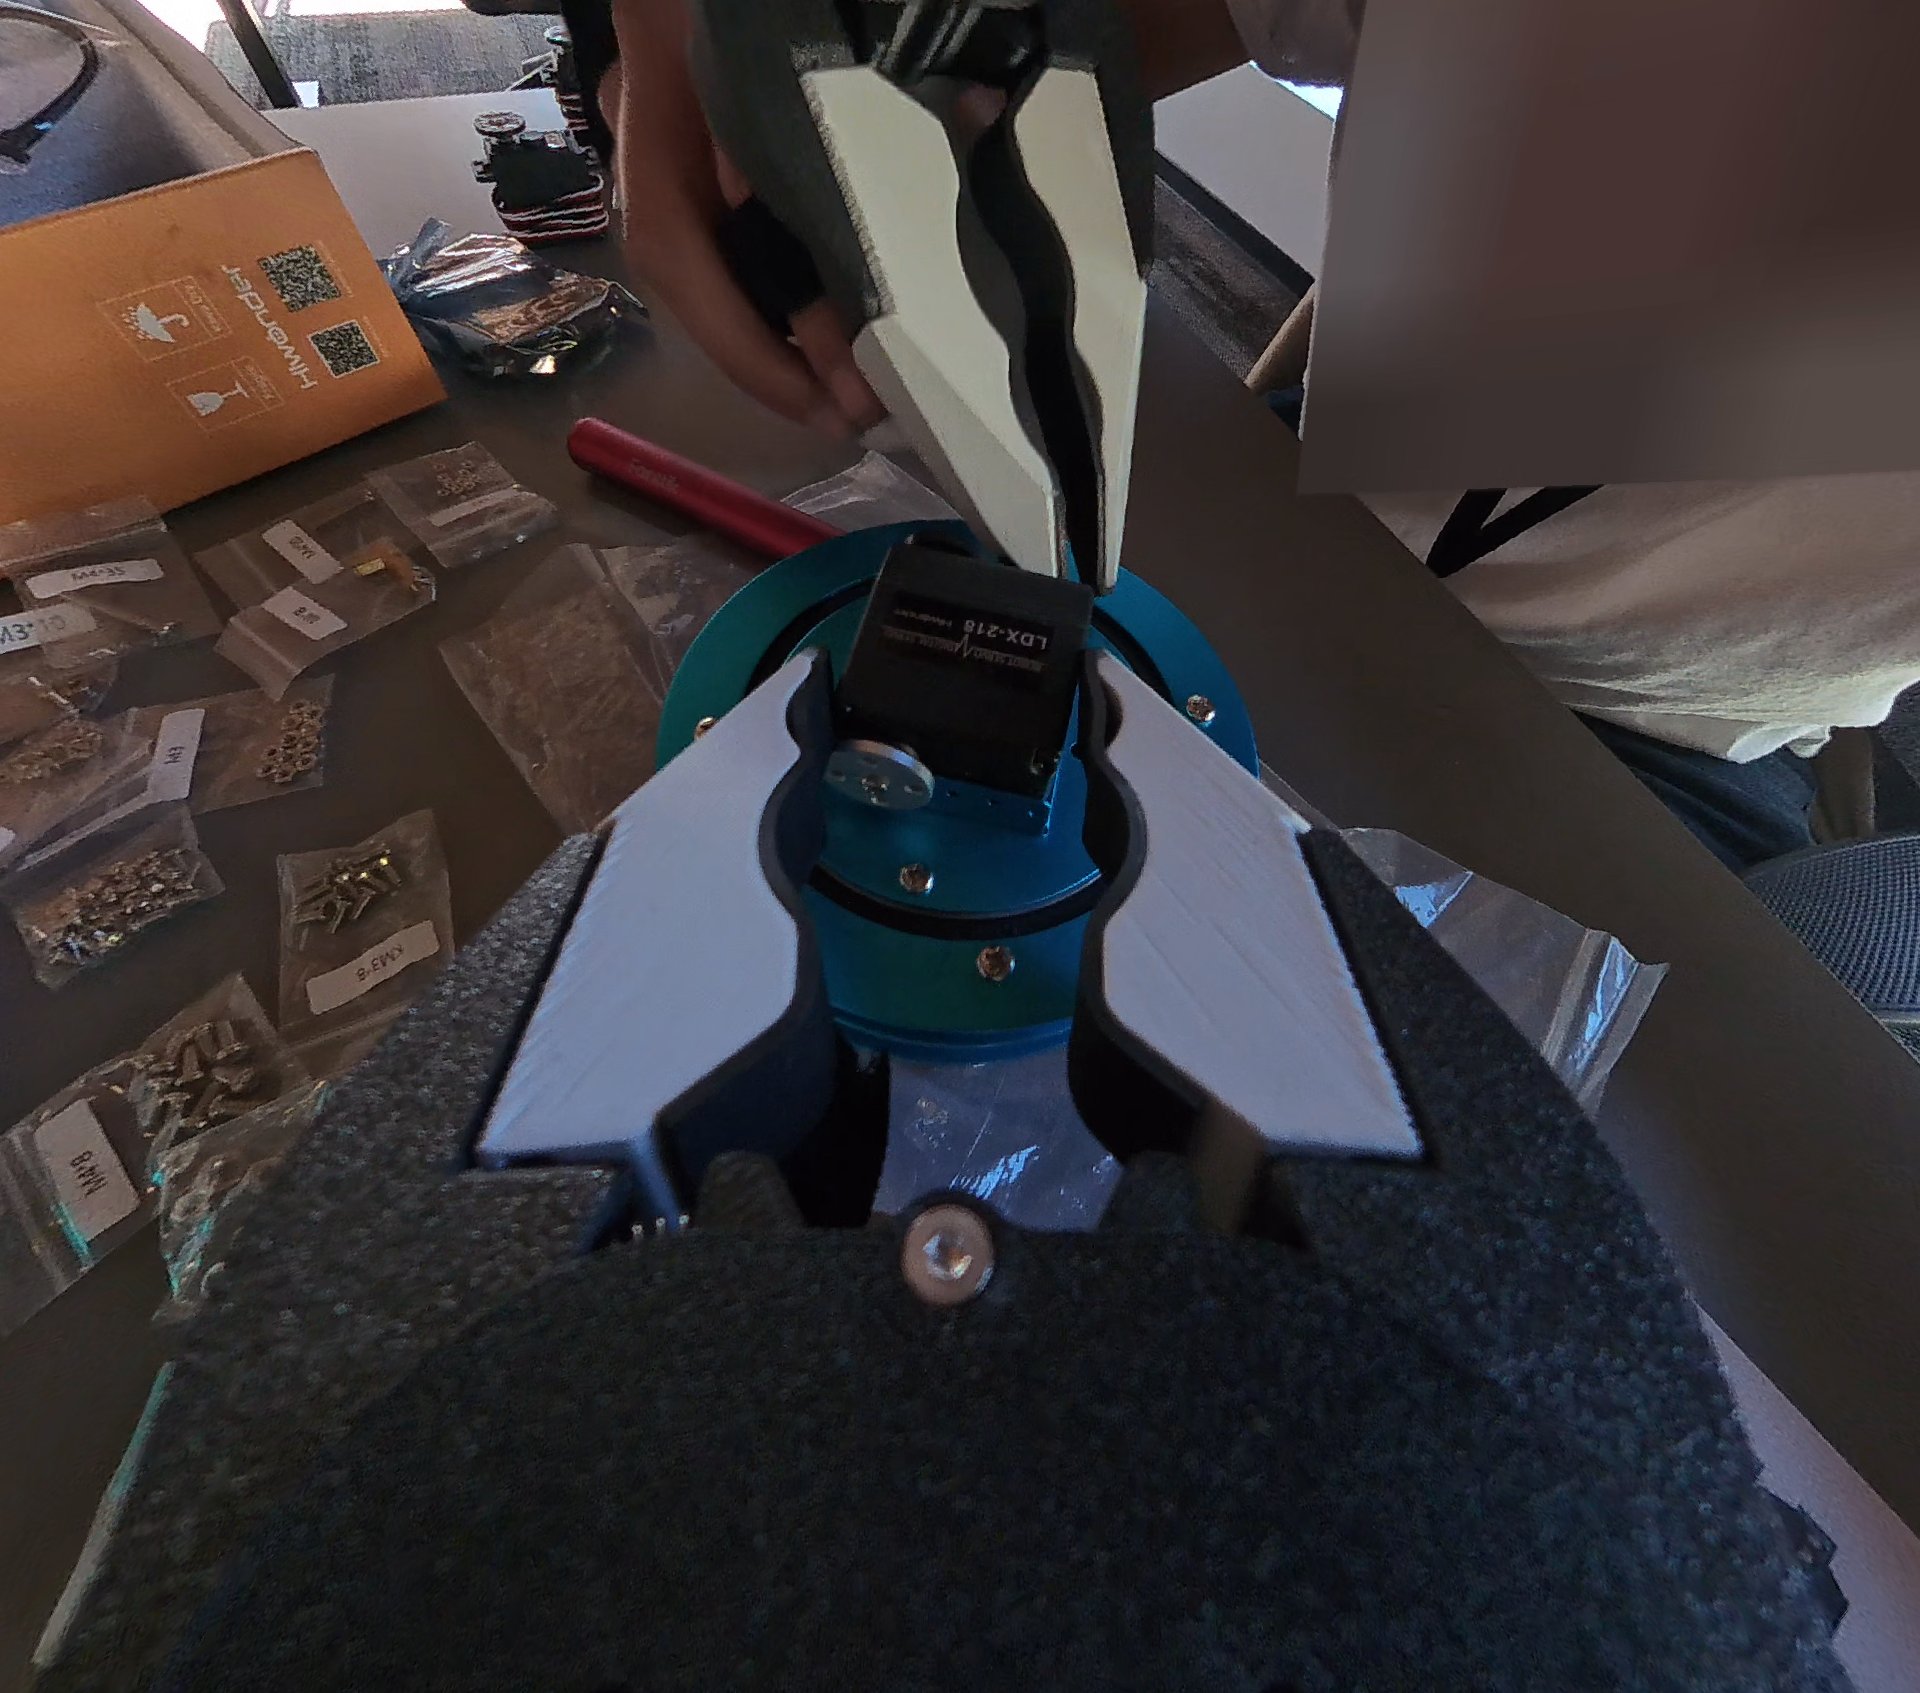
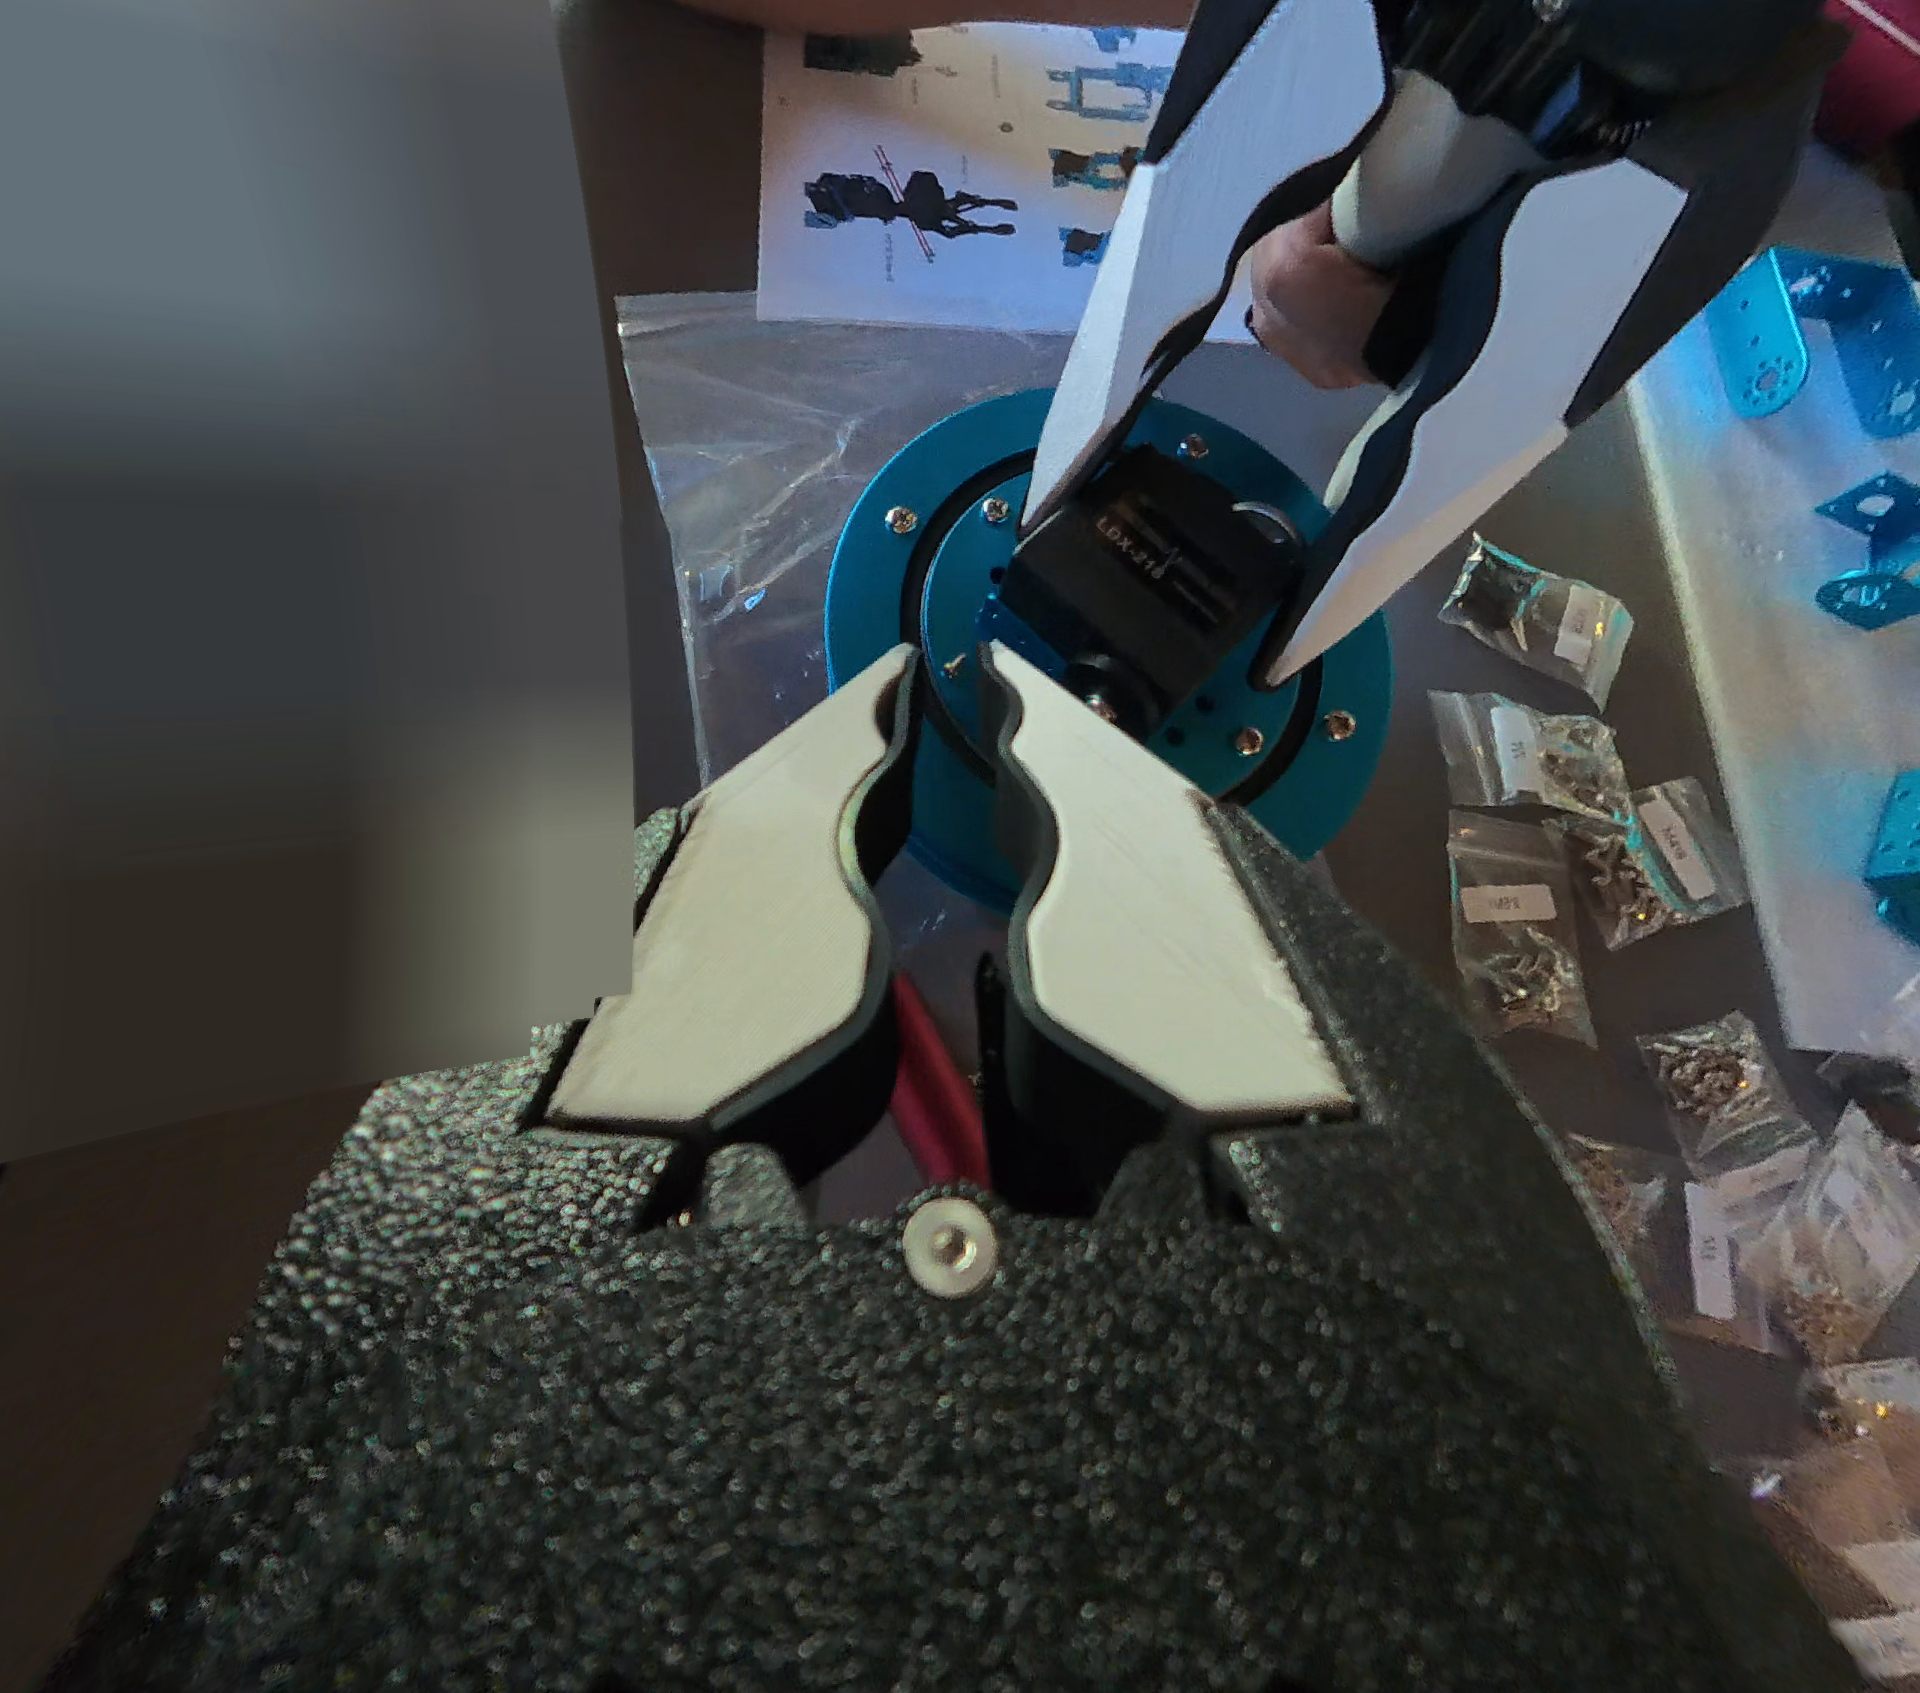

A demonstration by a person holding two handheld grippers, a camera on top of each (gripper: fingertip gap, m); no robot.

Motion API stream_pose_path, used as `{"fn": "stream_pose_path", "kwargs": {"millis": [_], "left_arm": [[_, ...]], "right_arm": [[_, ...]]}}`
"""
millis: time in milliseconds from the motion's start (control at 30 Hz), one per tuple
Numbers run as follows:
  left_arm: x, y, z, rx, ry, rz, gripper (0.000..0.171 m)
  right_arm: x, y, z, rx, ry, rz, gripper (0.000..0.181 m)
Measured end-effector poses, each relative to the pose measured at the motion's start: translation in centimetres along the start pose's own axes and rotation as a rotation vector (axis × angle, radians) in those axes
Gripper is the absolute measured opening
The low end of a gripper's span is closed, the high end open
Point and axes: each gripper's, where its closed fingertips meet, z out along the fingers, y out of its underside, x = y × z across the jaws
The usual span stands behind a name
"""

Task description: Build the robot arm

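Left gripper spread around black servo, fingers either side of it, seemingly touching its flanks, though contact unclear. Servo seated on blue round base atop clear bag on dark surface. Right gripper nearly pressed together, tips just beside servo, at base's top plate near a small screw; nothing visibly pinched. Red tool beyond base. Screw bags left, orange box behind. Printed sheet past bag.
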Motion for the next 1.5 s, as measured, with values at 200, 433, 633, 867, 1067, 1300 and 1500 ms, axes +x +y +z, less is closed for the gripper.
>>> {"fn": "stream_pose_path", "kwargs": {"millis": [200, 433, 633, 867, 1067, 1300, 1500], "left_arm": [[0.0, 0.0, 0.0, -0.003, 0.0, -0.002, 0.047], [0.0, 0.0, 0.0, -0.004, 0.001, -0.003, 0.047], [0.0, 0.1, -0.1, -0.005, -0.001, -0.004, 0.047], [0.1, 0.1, -0.1, -0.006, 0.001, -0.004, 0.047], [0.1, 0.0, -0.1, -0.005, 0.002, -0.005, 0.047], [0.2, 0.1, -0.1, -0.007, 0.004, -0.005, 0.047], [0.2, 0.0, -0.1, -0.001, 0.012, -0.008, 0.047]], "right_arm": [[0.6, 0.4, 0.0, -0.011, 0.017, 0.075, 0.006], [0.0, 0.1, 0.0, 0.013, -0.044, 0.113, 0.006], [0.0, 0.3, 0.4, -0.004, -0.041, 0.097, 0.004], [-0.2, 0.3, 0.4, 0.003, -0.055, 0.089, 0.0], [-0.3, 0.2, 0.4, 0.009, -0.062, 0.071, 0.0], [-0.2, -0.6, -0.1, 0.055, -0.071, 0.066, 0.0], [0.3, -1.0, 0.1, 0.105, -0.051, -0.005, 0.0]]}}
